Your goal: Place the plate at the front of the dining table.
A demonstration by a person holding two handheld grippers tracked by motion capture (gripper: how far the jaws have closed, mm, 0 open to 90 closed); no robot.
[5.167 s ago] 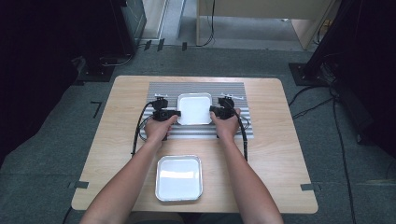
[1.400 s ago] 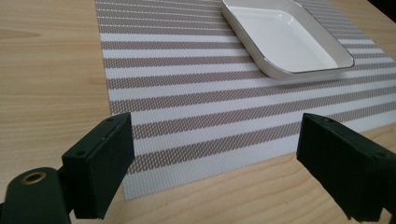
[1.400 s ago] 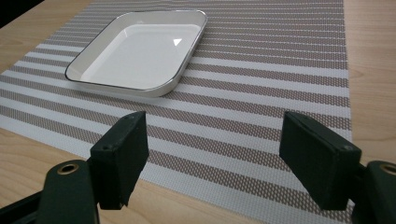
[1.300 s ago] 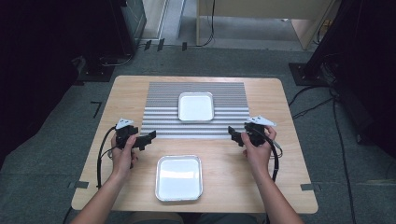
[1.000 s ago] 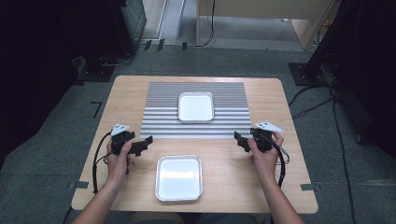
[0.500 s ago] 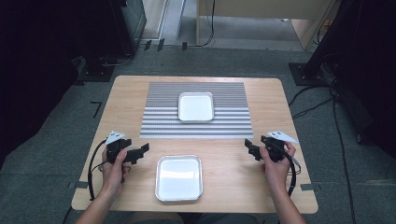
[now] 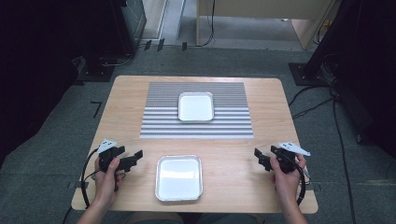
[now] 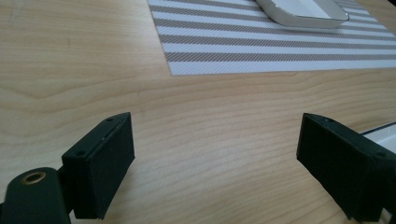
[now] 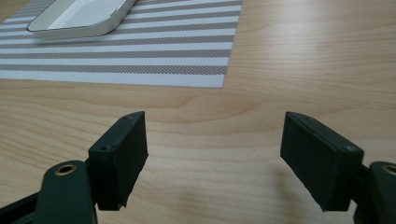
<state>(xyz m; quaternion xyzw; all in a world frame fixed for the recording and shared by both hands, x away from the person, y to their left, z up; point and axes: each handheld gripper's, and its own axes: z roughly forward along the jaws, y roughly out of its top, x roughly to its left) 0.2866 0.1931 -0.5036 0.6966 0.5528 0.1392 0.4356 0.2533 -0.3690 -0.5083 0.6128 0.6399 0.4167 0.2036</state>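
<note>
I take the near tray [image 7: 179, 178] as my landmark; it sits on the bare wood at the front edge of the table [image 7: 261, 186], about midway across.

Left of the near tray: my left gripper [image 7: 136, 157], held low over the wood, pointing toward the tray's left rim, close but apart from it. In the left gripper view its jaws stand wide apart, nothing between them, only wood grain below; a white corner of the near tray [image 8: 380, 133] peeks in just behind the right-hand jaw.

Beyond the near tray, farther up the table: the striped placemat [image 7: 159, 121], flat and square to the table edges. The far tray [image 7: 196, 106] rests on it, upright, empty, well apart from both grippers. Both gripper views catch it at the top of frame: far tray [image 8: 299, 11], far tray [image 9: 79, 16], each on the placemat.

Right of the near tray: my right gripper [image 7: 259, 158], well apart from the tray, pointing back toward it. In the right gripper view its jaws are spread wide, holding nothing, bare wood under them.
</note>
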